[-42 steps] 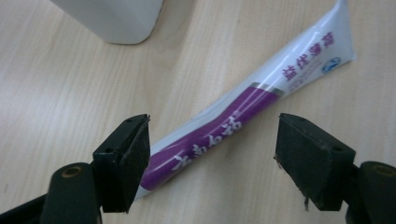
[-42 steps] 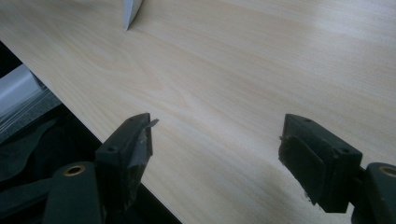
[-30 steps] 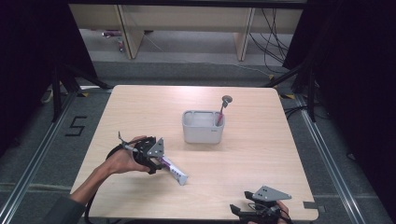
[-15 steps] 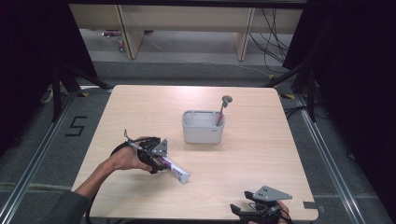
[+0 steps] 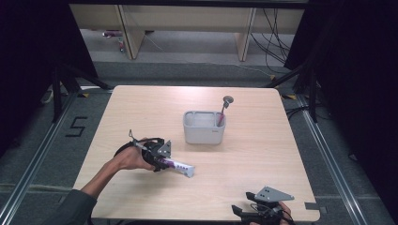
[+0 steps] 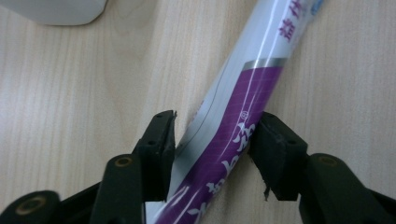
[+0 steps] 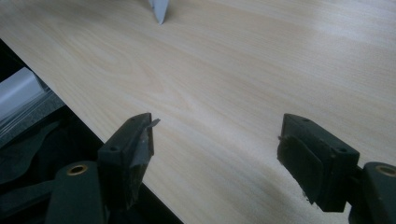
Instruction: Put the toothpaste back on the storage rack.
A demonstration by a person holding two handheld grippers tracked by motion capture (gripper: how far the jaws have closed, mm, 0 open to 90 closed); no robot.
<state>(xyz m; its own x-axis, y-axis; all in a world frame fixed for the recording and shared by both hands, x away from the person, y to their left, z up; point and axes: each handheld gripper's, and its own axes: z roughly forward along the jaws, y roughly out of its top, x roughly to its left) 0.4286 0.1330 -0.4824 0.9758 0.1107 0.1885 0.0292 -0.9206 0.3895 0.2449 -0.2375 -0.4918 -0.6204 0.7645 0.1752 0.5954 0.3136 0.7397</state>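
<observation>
A purple and white tube (image 5: 177, 165) lies flat on the wooden table (image 5: 141, 103), left of centre. My left gripper (image 5: 162, 159), held by a hand, sits over the tube's near end. In the left gripper view the tube (image 6: 243, 93) runs between the jaws of the left gripper (image 6: 212, 140); they have just been closing and both pads now press its sides. My right gripper (image 5: 245, 208) rests at the table's front edge. Its jaws stand wide apart with only bare wood between them in the right gripper view, where the right gripper (image 7: 215, 135) faces the tube's tip (image 7: 159, 9).
A grey rectangular container (image 5: 204, 133) stands near the table's middle with a pink-handled utensil (image 5: 224, 108) leaning out of it. One corner of the container (image 6: 51, 9) shows in the left gripper view. The table's front edge (image 7: 70, 107) runs right beside the right gripper's left jaw.
The left gripper has settled slightly lower over the tube's near end. The tube, the container and the right gripper have stayed where they were.
</observation>
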